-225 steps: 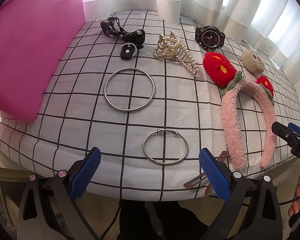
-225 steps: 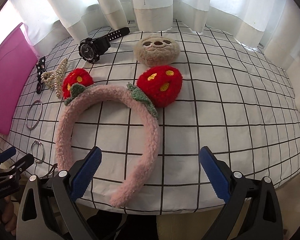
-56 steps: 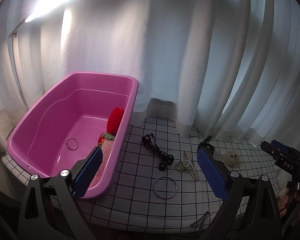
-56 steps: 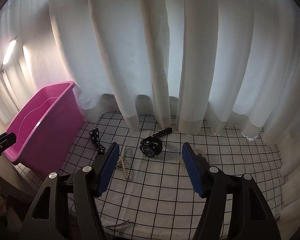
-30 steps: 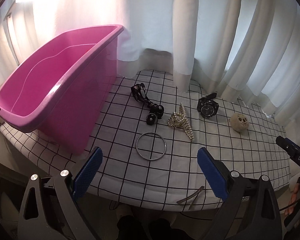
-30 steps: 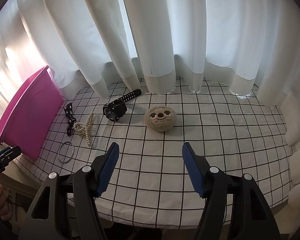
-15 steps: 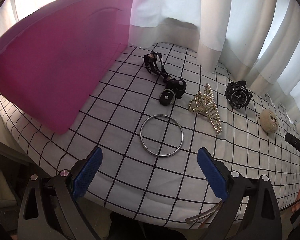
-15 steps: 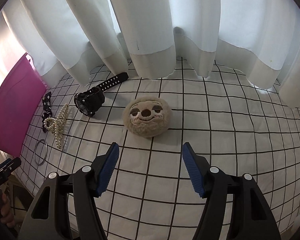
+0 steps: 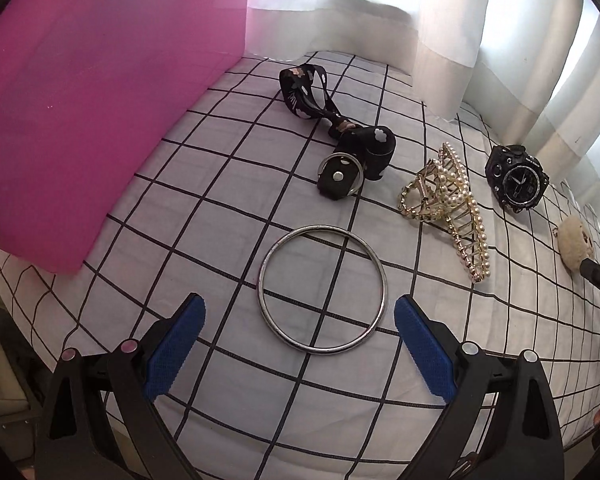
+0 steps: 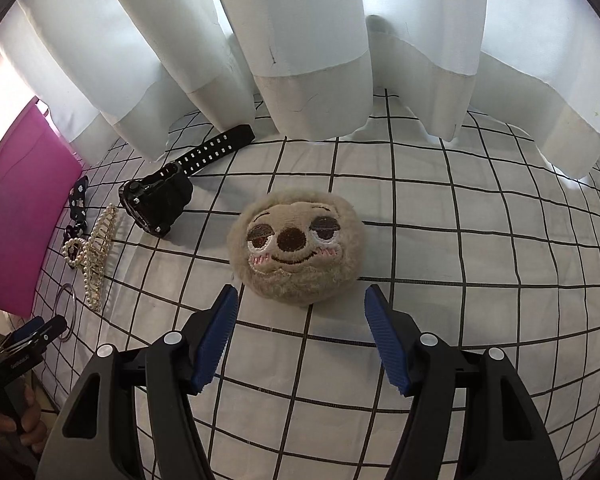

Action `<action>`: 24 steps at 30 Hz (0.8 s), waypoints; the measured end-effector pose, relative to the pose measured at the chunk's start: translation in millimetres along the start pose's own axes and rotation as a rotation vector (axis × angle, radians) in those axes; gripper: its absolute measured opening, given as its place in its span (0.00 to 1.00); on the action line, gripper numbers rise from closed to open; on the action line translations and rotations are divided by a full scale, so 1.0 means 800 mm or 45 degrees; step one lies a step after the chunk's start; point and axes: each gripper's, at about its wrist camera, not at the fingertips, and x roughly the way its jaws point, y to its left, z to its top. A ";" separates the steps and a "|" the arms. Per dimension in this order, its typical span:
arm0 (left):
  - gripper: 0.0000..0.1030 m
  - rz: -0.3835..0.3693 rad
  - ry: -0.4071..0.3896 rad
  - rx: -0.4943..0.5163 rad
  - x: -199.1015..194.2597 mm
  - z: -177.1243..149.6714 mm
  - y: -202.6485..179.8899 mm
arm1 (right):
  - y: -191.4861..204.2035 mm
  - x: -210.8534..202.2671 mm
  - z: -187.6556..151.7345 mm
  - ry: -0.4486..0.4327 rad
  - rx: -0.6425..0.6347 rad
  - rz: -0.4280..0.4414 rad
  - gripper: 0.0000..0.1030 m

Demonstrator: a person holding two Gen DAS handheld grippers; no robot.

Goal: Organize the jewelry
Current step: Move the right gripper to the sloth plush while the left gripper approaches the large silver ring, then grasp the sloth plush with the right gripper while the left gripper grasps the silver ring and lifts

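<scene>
While both pairs of jaws are held apart and empty, two things are framed on the checked cloth. The left gripper is poised above the silver bangle, which lies flat just ahead of and between its blue pads, untouched. The plush sloth face is seen just beyond the right gripper, roughly centred between its fingers but clear of them. Farther off lie the pearl hair claw, the black watch and the black strap; the pink tub stands at the left.
</scene>
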 end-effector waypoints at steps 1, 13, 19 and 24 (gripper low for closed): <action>0.91 -0.006 0.000 0.004 0.001 0.000 -0.002 | 0.000 0.002 0.000 0.002 -0.001 -0.001 0.61; 0.95 0.071 -0.044 0.066 0.018 0.005 -0.020 | -0.002 0.022 0.011 0.017 -0.009 -0.010 0.61; 0.95 0.077 -0.089 0.058 0.020 0.008 -0.022 | -0.002 0.038 0.023 0.022 -0.036 -0.031 0.64; 0.95 0.078 -0.148 0.052 0.022 0.007 -0.021 | 0.002 0.051 0.036 -0.002 -0.081 -0.064 0.71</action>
